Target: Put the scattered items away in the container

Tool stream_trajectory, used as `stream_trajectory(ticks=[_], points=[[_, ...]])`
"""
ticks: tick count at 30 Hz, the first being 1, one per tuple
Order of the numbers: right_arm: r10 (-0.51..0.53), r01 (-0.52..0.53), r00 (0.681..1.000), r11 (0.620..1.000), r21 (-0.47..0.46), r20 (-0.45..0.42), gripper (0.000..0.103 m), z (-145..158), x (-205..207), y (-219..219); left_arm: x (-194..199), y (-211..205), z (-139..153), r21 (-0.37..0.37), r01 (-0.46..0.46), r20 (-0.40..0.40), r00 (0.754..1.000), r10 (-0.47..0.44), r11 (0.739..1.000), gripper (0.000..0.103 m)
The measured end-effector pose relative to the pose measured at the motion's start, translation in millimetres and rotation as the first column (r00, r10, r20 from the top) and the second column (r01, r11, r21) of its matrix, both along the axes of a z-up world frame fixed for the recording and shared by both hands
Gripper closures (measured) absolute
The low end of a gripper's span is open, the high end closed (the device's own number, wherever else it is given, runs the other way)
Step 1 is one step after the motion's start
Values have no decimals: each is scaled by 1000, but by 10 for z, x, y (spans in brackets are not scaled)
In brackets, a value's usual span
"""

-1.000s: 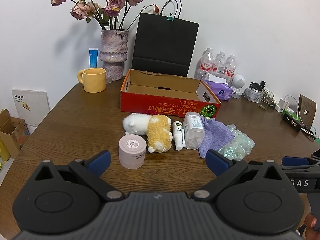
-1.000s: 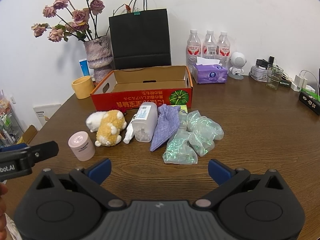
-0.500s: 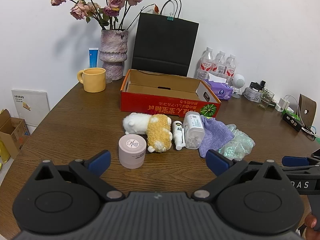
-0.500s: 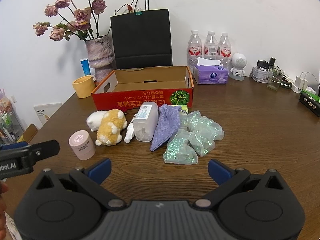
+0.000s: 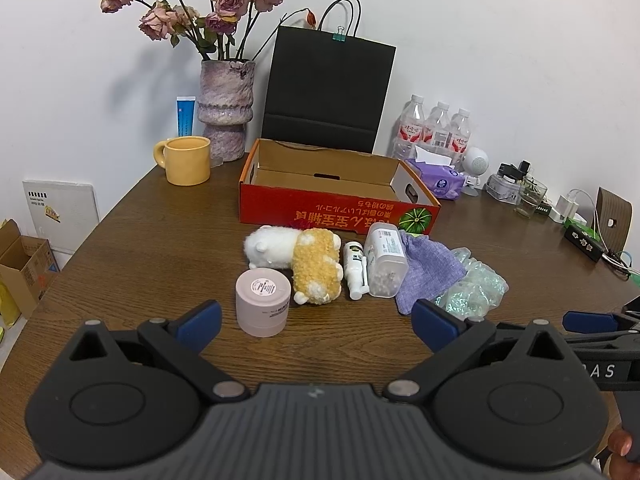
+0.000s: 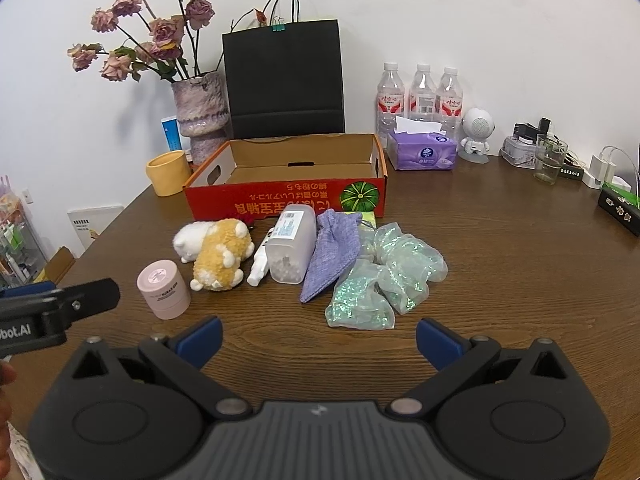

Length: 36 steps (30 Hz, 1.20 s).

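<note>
Honestly not much has changed over the last second, both views look basically the same, maybe the right one crept in a hair. Left gripper (image 5: 316, 322) and right gripper (image 6: 318, 338) both hang spread wide and empty over the bench (image 6: 520, 280). The pink jar (image 5: 263, 303), plush toys (image 5: 300, 258), pill bottle (image 6: 291, 250), purple pouch (image 6: 332, 254) and glittery bags (image 6: 384, 280) all lie in front of the red box (image 5: 340, 210), which has nothing in it. So I'd say tidying hasn't started
</note>
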State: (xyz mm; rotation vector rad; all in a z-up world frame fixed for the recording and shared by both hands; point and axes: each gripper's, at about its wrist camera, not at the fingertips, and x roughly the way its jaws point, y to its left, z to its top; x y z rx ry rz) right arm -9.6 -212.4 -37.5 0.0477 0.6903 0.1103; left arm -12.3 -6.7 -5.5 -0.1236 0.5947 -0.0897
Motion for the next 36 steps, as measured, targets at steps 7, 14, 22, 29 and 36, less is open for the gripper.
stream_trajectory(ticks=[7, 14, 22, 29, 36], points=[[-2, 2, 1000, 1000, -2, 3, 0, 1, -11, -2, -6, 1, -2, -1, -1, -2, 1000, 1, 1000, 0], [-4, 4, 1000, 1000, -5, 9, 0, 8, -24, -11, -10, -1, -5, -2, -1, -2, 1000, 1, 1000, 0], [-3, 3, 1000, 1000, -8, 14, 0, 17, -40, -14, -17, 3, 2, -2, 0, 1, 1000, 0, 1000, 0], [-5, 5, 1000, 1000, -8, 16, 0, 20, -40, -16, -24, -9, 5, -1, 4, 2, 1000, -4, 1000, 0], [-8, 8, 1000, 1000, -1, 17, 0, 18, -41, -34, -17, -15, -5, 0, 6, -1, 1000, -6, 1000, 0]])
